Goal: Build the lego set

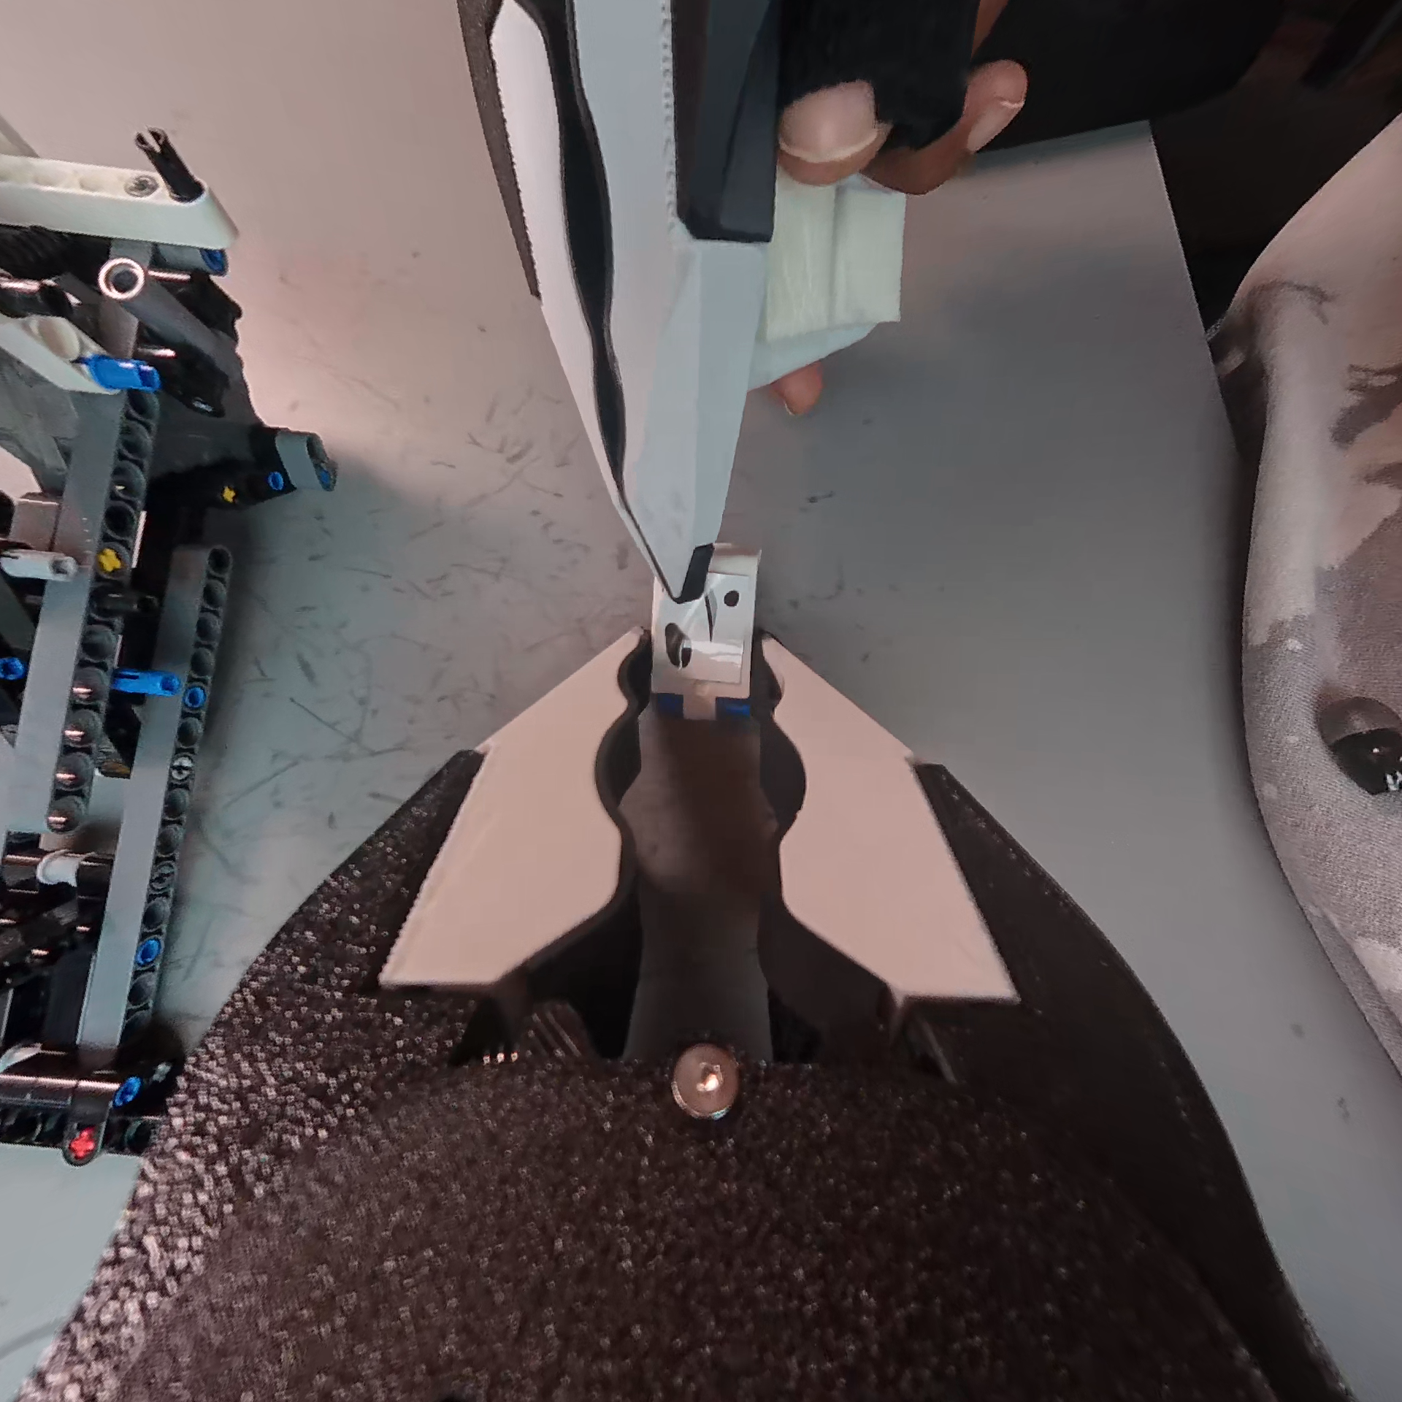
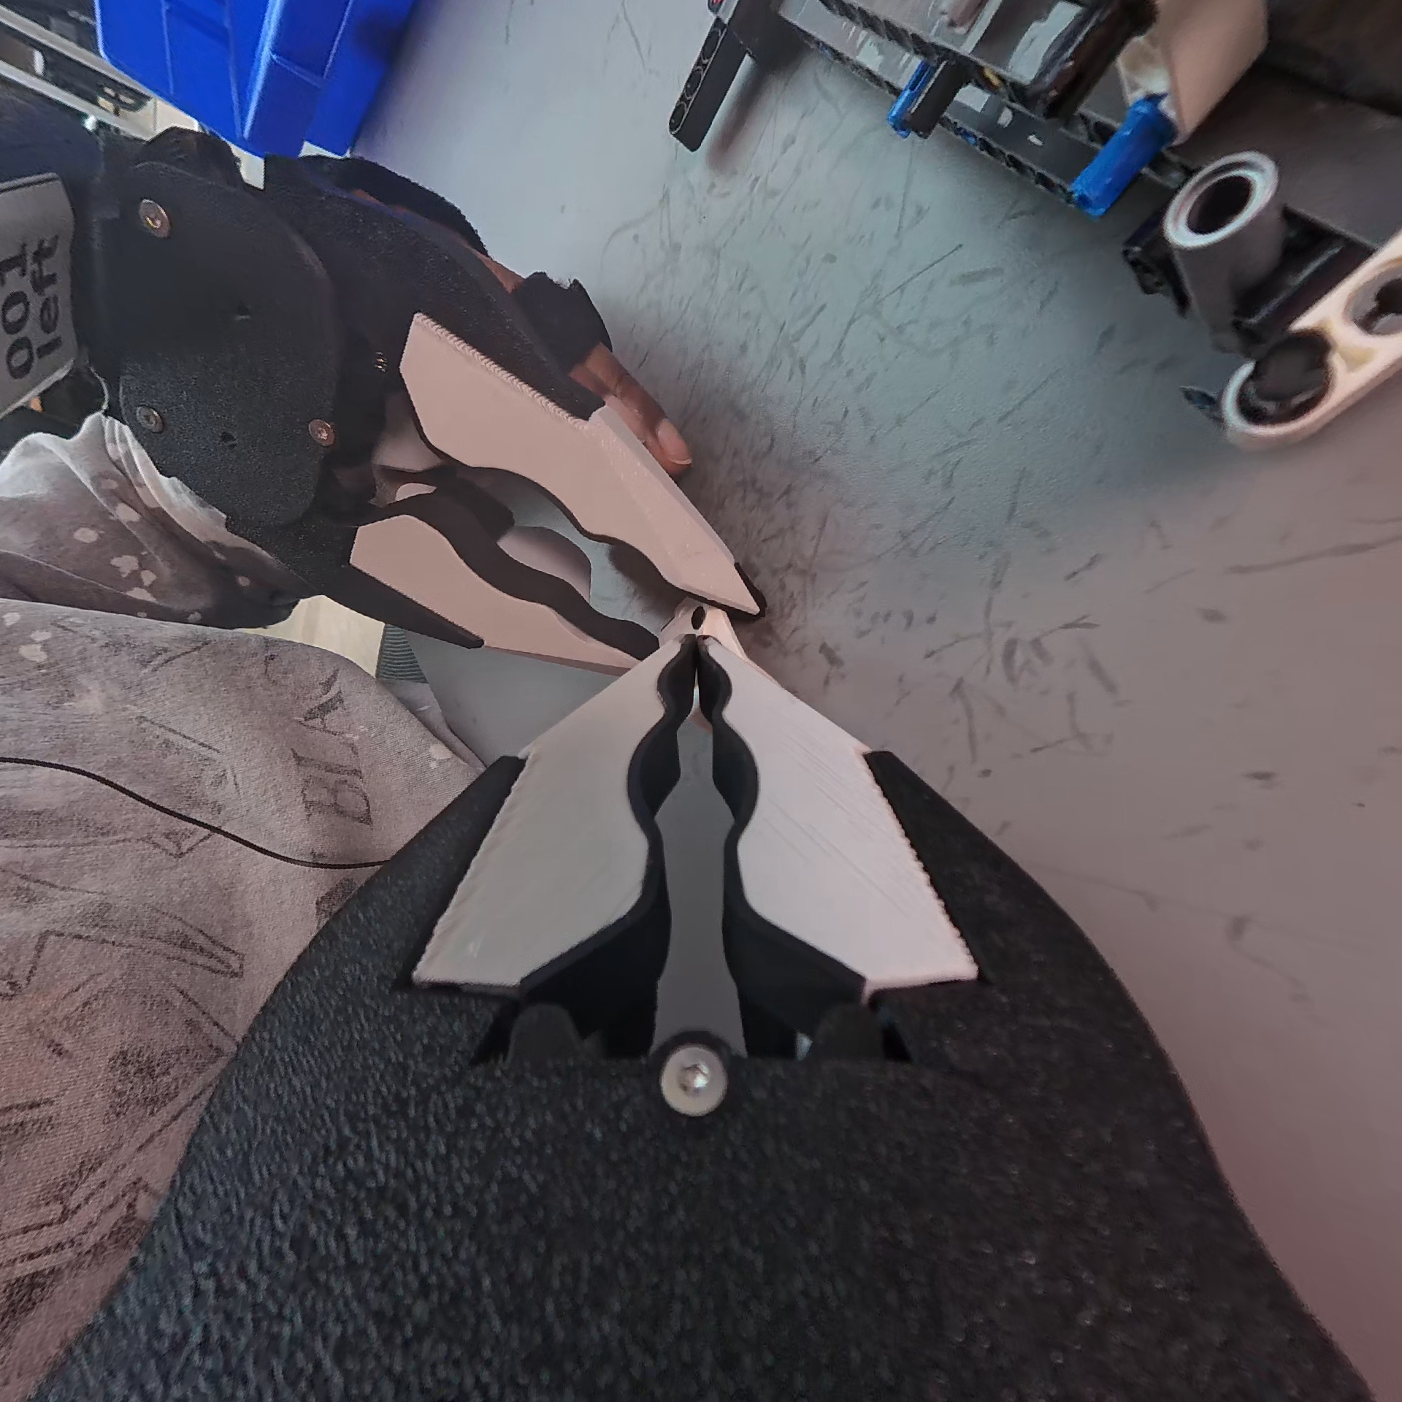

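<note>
— White plastic, that small lego piece (image 1: 705,637): where does it sit?
— Centre of the left wrist view, above the grey scratched bench (image 1: 379,455). The left hand-held gripper (image 1: 702,667) has its two fingers closed onto the piece's sides; blue pins show at the piece's lower edge.

— And the other one?
— The right hand-held gripper (image 2: 698,654) comes down from the top of that same view, its dark tip touching the upper part of the white piece. In its own view the fingers are pressed nearly together at the tips, pinching the thin edge of the piece (image 2: 709,626).

— So both hold it?
— Both are closed on it, meeting at the middle of the frame.

— Where's the rest of the build?
— The partly built lego model (image 1: 114,607), grey and black beams with blue pins, lies along the left edge of the left wrist view, well apart from the piece. A blue bin (image 2: 250,68) sits at the upper left of the right wrist view.
</note>
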A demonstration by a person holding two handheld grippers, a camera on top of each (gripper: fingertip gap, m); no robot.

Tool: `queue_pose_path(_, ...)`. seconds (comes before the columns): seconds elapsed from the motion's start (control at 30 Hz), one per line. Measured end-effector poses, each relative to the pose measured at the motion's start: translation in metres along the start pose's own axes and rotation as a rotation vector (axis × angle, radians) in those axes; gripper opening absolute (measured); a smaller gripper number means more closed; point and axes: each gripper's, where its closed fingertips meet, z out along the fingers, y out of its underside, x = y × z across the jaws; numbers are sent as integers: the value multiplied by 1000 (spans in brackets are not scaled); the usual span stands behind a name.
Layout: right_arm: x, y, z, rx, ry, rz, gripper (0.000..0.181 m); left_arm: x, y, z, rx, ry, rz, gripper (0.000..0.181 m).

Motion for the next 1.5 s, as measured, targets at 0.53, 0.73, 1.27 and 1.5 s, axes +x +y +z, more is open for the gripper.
queue_pose_path(0.53, -13, 6, 3, -19, 83, -563, 0, 1, 0, 0, 1, -13, 28, 25)
queue_pose_path(0.73, -16, 11, 2, -19, 70, -725, 0, 2, 0, 0, 3, -14, 47, 25)
queue_pose_path(1.27, -32, 23, -11, 52, -71, -891, 0, 7, -1, 2, 0, 4, 67, 25)
queue_pose_path(1.5, -28, 2, -30, 131, -15, -695, 0, 4, -2, 1, 4, -1, 44, 33)
